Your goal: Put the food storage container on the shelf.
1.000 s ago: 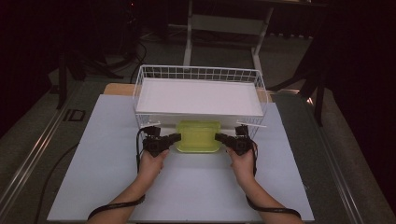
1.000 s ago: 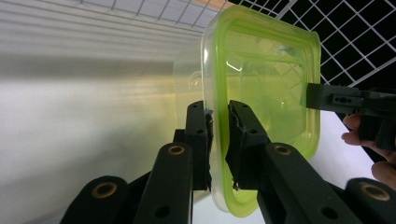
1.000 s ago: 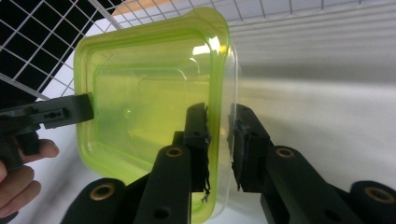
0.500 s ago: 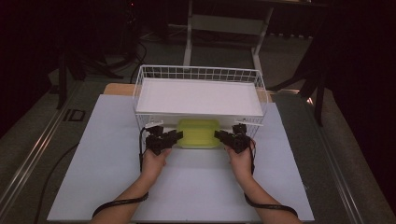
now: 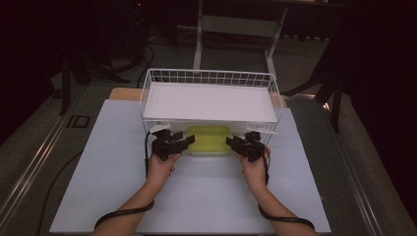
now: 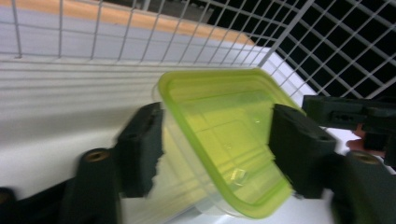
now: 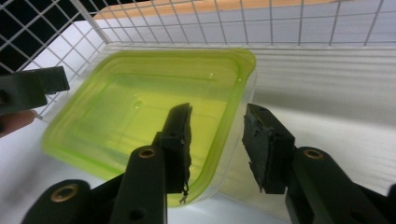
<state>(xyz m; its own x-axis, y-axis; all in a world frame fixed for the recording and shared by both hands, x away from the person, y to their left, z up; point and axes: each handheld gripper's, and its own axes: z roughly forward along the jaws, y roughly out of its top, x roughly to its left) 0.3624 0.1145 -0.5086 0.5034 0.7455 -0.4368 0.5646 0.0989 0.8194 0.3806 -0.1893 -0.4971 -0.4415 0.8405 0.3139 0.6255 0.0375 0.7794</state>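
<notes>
White table (image 5: 113,196) under us, the green-lidded container (image 5: 209,140) now sits just inside the wire basket's (image 5: 211,77) near edge — both grippers (image 5: 189,141) (image 5: 230,142) have just been opening, straddling its ends, releasing it.

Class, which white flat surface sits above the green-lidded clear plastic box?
The white board in the white wire basket, raised over the green-lidded clear plastic box; the larger white sheet lies flat underneath the basket.

The wire basket (image 5: 211,78) stands at the far edge of the table (image 5: 98,196) and blocks passage there; the table's near half is open for hands.
</notes>
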